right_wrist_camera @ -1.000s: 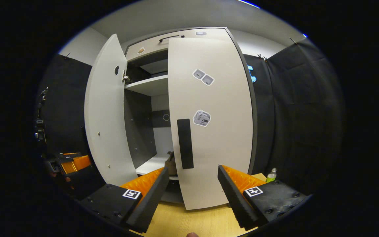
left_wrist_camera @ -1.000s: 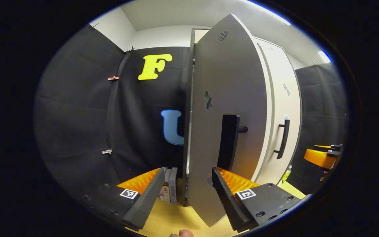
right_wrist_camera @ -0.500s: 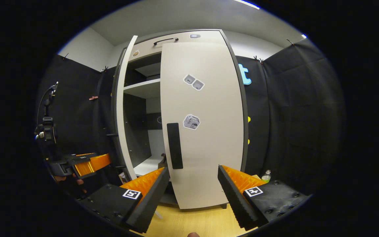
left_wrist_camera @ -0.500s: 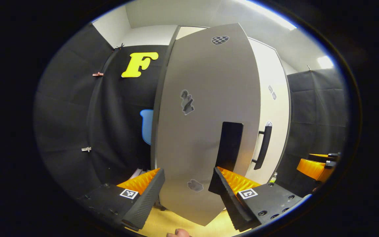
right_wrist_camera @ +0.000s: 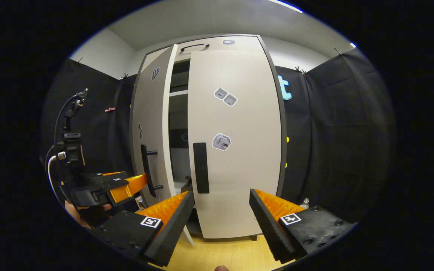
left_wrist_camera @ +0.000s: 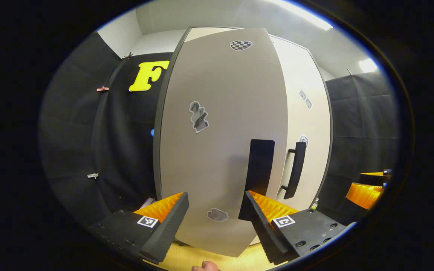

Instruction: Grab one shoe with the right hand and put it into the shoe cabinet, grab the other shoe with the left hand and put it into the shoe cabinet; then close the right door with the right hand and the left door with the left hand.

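The left gripper hangs with fingers spread and empty, just before the left door, which stands ajar. The right gripper, likewise spread, faces the nearly closed right door. The panels look stiff, light and hinged; a flat push near the left door's handle should swing it home.

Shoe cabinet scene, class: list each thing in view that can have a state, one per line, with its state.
Left door: ajar, nearly closed.
Right door: closed or almost closed.
Shoe: inside the cabinet, glimpsed through the gap.
Left claw: open, empty, against the left door.
Right claw: open, empty.
Bottle: upright beside the cabinet.
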The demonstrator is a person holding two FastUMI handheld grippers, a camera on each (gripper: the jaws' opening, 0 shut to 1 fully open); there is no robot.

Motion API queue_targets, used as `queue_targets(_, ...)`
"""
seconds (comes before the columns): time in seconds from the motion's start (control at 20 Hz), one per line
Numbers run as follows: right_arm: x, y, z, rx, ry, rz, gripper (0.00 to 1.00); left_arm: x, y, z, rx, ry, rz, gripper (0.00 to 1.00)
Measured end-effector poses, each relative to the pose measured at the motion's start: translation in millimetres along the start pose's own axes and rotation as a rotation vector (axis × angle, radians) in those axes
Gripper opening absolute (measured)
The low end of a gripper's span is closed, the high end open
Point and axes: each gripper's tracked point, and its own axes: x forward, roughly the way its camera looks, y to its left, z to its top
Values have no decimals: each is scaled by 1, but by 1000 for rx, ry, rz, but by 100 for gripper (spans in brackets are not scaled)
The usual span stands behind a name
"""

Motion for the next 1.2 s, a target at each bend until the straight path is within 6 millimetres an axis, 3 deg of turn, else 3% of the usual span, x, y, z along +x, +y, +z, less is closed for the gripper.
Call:
queue_targets(0.15,3,1,1,1,0,4,98,9,-5,1,11,-3,2,98)
queue_targets(0.4,4,-2,1,15,0,-4,98,16,-6,6,21,3,7,94)
queue_targets(0.65,6,0,4,14,-11,-1,98,-1,-11,17,34,-13,-4,95)
queue_targets(1.2,-3,7,15,27,-31,-4,98,-60,-16,28,28,-15,-29,95)
